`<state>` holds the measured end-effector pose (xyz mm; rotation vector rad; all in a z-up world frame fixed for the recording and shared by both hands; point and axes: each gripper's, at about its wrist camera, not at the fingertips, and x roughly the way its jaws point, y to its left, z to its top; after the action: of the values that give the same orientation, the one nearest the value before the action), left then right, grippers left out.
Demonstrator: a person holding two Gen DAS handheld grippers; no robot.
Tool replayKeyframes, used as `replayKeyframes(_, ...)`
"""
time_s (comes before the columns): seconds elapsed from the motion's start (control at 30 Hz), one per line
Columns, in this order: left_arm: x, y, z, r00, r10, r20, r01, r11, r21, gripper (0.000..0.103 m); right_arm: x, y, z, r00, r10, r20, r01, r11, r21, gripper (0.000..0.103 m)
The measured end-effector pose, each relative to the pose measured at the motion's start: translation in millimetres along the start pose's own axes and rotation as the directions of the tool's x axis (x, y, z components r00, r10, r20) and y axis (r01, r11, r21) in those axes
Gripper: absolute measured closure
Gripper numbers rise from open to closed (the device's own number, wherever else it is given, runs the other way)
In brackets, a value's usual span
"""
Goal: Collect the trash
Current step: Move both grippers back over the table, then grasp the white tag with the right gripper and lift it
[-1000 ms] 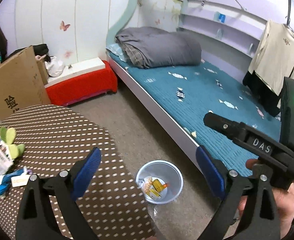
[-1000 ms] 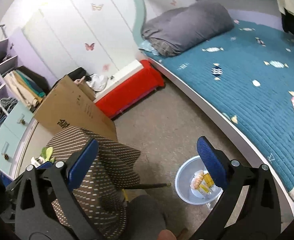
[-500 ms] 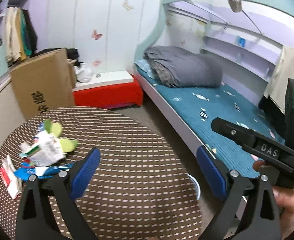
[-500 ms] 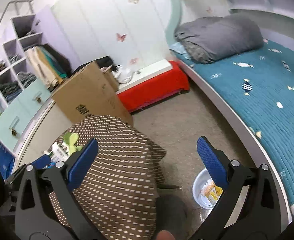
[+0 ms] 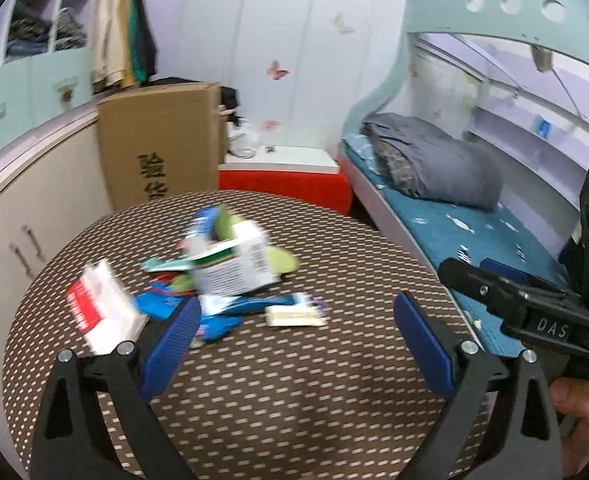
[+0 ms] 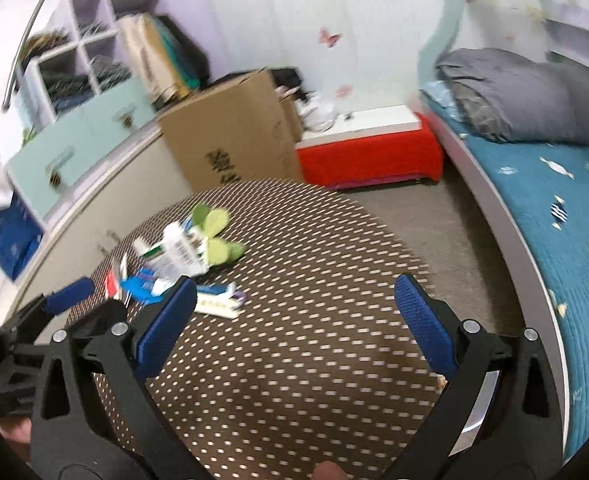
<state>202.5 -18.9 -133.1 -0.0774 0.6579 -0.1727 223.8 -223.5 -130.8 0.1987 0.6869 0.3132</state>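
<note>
Now both left tongs and right tongs hang spread and empty over the bench; trash pile lies at eleven o'clock.

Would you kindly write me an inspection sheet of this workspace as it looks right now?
Surface: round table with a brown dotted cover; its near half is bare.
Job's things: trash pile on the table's far left part: a white carton, a red-and-white packet, blue wrappers, a pale flat wrapper, green pieces; all blurred.
Clutter: cardboard box standing behind the table.
Grippers: left gripper and right gripper both open, holding nothing, above the table short of the pile.
Cables: nothing seen.
Surroundings: bed with teal cover, grey folded duvet, red bench, cabinet shelves.
</note>
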Motion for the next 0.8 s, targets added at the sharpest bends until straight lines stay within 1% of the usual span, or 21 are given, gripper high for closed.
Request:
replayKeyframes(0.1, -0.3, 24.6, -7.3, 0.999, 0.039, -0.012, -0.039, 0.999, -0.033, 0.008, 21.3, 19.3, -4.4, 0.998, 0.012, -0.056, -0.016, 0.998, -0.067, 0.006)
replayKeyframes(0.27, -0.2, 53.2, -21.9, 0.997, 0.064, -0.031, -0.066, 0.995, -0.076, 0.008, 52.4, 46.6, -16.1, 0.992, 0.023, -0.127, -0.043, 0.987, -0.157, 0.006)
replayKeyframes(0.37, 1.9, 66.4, -33.2, 0.995, 0.087, -0.05, -0.092, 0.992, -0.092, 0.008, 71.9, 60.8, -20.7, 0.985, 0.007, -0.173, -0.049, 0.97, -0.238, 0.006)
replayKeyframes(0.47, 5.2, 78.2, -42.6, 0.993, 0.093, -0.072, -0.101, 0.987, -0.121, 0.008, 87.8, 73.7, -24.3, 0.983, -0.045, -0.18, -0.018, 0.943, -0.331, 0.007)
replayKeyframes(0.53, 7.2, 81.9, -47.1, 0.992, 0.094, -0.082, -0.105, 0.986, -0.131, 0.008, 97.3, 78.5, -24.7, 0.98, -0.042, -0.195, -0.033, 0.932, -0.362, 0.013)
replayKeyframes(0.6, 10.1, 83.1, -50.2, 0.991, 0.094, -0.091, -0.106, 0.985, -0.135, 0.008, 108.4, 82.4, -23.1, 0.975, -0.048, -0.215, -0.04, 0.921, -0.387, 0.027)
replayKeyframes(0.63, 11.6, 83.0, -51.2, 0.991, 0.094, -0.095, -0.107, 0.985, -0.136, 0.008, 113.6, 82.0, -22.5, 0.973, -0.056, -0.222, -0.038, 0.916, -0.399, 0.031)
replayKeyframes(0.7, 14.1, 82.9, -52.4, 0.991, 0.092, -0.1, -0.105, 0.985, -0.139, 0.008, 124.2, 81.7, -23.9, 0.966, -0.064, -0.252, -0.046, 0.912, -0.409, 0.056)
replayKeyframes(0.73, 14.9, 82.5, -52.6, 0.991, 0.09, -0.101, -0.104, 0.985, -0.14, 0.008, 124.7, 80.1, -24.1, 0.967, -0.049, -0.249, -0.055, 0.918, -0.394, 0.057)
replayKeyframes(0.8, 16.3, 82.2, -52.9, 0.991, 0.088, -0.103, -0.102, 0.985, -0.141, 0.008, 121.9, 79.7, -25.8, 0.97, -0.047, -0.239, -0.053, 0.917, -0.394, 0.067)
